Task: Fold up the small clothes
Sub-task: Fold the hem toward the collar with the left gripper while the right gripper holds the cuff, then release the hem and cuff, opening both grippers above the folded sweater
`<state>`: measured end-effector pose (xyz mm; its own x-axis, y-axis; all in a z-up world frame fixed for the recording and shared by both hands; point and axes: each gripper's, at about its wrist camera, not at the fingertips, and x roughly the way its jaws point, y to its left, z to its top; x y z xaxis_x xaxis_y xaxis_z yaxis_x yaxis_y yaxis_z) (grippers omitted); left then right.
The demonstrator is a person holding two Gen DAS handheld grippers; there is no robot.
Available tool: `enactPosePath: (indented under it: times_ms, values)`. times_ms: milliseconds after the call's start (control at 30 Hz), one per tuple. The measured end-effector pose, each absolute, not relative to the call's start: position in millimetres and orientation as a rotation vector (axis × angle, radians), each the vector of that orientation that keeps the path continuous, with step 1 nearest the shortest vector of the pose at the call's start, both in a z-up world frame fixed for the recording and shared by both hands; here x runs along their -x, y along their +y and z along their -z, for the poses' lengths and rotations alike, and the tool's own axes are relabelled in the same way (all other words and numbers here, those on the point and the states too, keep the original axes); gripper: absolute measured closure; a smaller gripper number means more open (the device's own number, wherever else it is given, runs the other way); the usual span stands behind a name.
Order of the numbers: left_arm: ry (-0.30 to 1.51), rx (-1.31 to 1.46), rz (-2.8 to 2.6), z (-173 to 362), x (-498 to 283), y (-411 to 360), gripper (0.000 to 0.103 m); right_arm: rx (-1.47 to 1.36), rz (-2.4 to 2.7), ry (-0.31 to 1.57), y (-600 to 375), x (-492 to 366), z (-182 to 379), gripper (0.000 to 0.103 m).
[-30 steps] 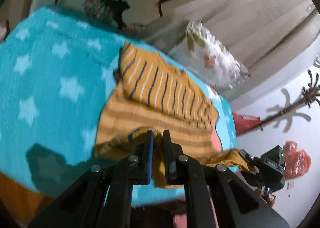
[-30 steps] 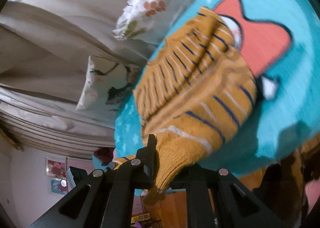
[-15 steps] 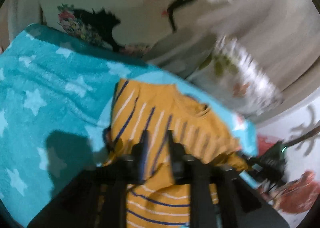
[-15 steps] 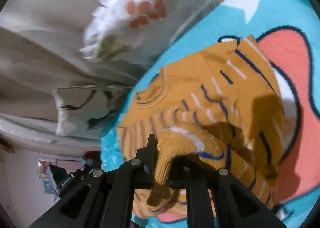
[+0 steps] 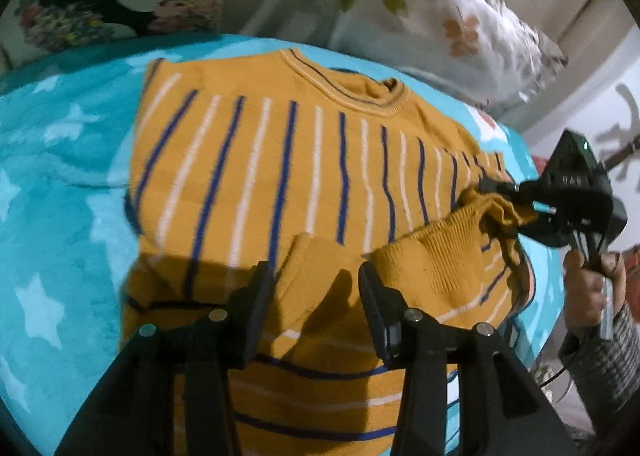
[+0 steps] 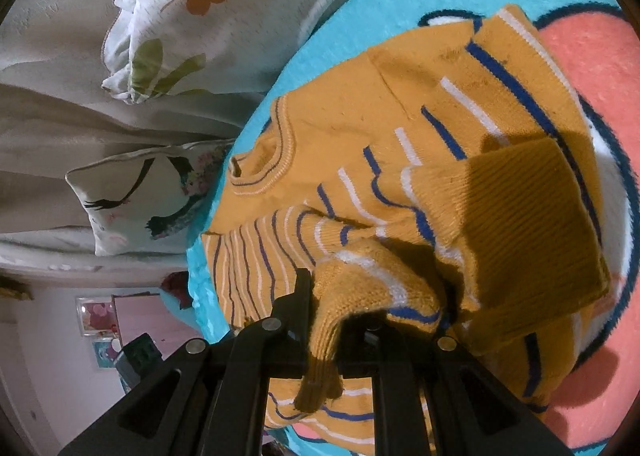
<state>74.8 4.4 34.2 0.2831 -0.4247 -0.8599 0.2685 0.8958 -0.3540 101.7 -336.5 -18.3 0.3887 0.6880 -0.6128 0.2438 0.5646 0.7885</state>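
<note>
sweater (image 5: 320, 160) (folded) | left gripper (image 5: 316, 288) above, released | right gripper (image 6: 340, 296) grasping hem

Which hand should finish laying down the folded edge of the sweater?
Right. The right tool is shut on the sweater hem, while the left tool is open, holding nothing.

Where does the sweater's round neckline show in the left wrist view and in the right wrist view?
Left wrist: the neckline sits at upper centre, along the far edge of the mustard striped sweater.
Right wrist: the neckline lies left of centre, opening toward the pillows.
Shared landmark: the leaf-print pillow, just beyond the neckline in both views.
</note>
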Motion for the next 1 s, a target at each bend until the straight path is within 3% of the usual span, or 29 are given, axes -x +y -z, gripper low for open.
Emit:
enactPosePath:
  times_ms: [67, 100, 367, 533, 900, 967, 1000]
  values:
    - [1.217, 0.125, 0.462, -33, -76, 0, 0.078, -0.969, -0.347, 1.182, -338, -100, 19, 0.092]
    - [1.232, 0.104, 0.444, -32, -76, -2, 0.095, -0.968, -0.346, 1.183, -337, -99, 19, 0.092]
    - [1.088, 0.29, 0.364, -100, -66, 48, 0.096, -1.019, -0.43, 1.118, -345, -80, -15, 0.092]
    - [1.017, 0.404, 0.278, -131, -105, 81, 0.096, -1.064, -0.49, 1.068, -351, -97, -38, 0.092]
    - [1.151, 0.406, 0.085, -60, -201, 74, 0.095, -1.137, -0.399, 1.145, -346, -185, 17, 0.09]
    - [1.148, 0.421, 0.064, -57, -202, 75, 0.091, -1.182, -0.393, 1.155, -353, -187, 28, 0.089]
    - [1.146, 0.422, 0.06, -58, -202, 75, 0.084, -1.215, -0.386, 1.151, -358, -187, 33, 0.084]
